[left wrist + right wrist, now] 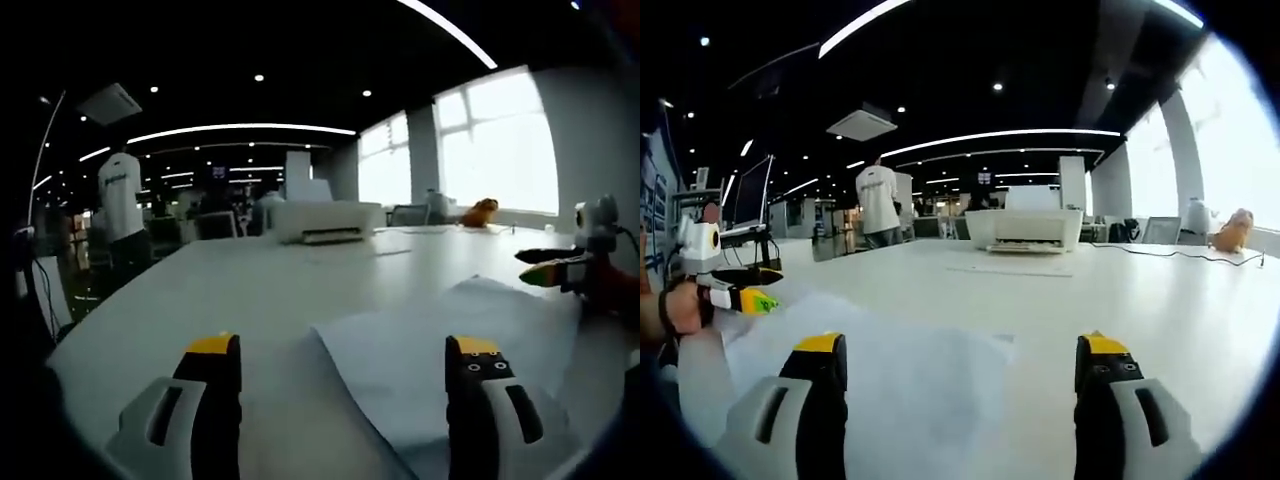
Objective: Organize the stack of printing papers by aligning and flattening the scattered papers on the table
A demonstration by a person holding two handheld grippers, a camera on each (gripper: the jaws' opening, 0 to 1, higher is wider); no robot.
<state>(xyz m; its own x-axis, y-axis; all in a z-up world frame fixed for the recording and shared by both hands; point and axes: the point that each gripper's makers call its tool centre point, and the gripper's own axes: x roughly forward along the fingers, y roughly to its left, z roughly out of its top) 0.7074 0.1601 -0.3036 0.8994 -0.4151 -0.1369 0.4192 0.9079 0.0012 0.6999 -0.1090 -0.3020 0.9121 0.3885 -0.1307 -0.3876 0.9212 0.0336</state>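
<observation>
Both my grippers hover low over the white counter [200, 290] with fingers spread apart, nothing between them.

My left gripper [345, 375] sits at the near edge of the paper sheets [450, 350], which lie flat but skewed on the counter under its right finger; my right gripper [960, 375] has the same paper [880, 380] below its left finger, blurred there, so I cannot tell how many sheets there are. Each gripper shows at the other's side, the right one [555, 265] and the left one [745, 290] held near the paper's edges. Farther along the counter stands a white printer [1025, 230] with a loose sheet [1010, 269] before it, and an orange toy [482, 212] near the windows. A person in a white shirt [878, 205] stands beyond.
</observation>
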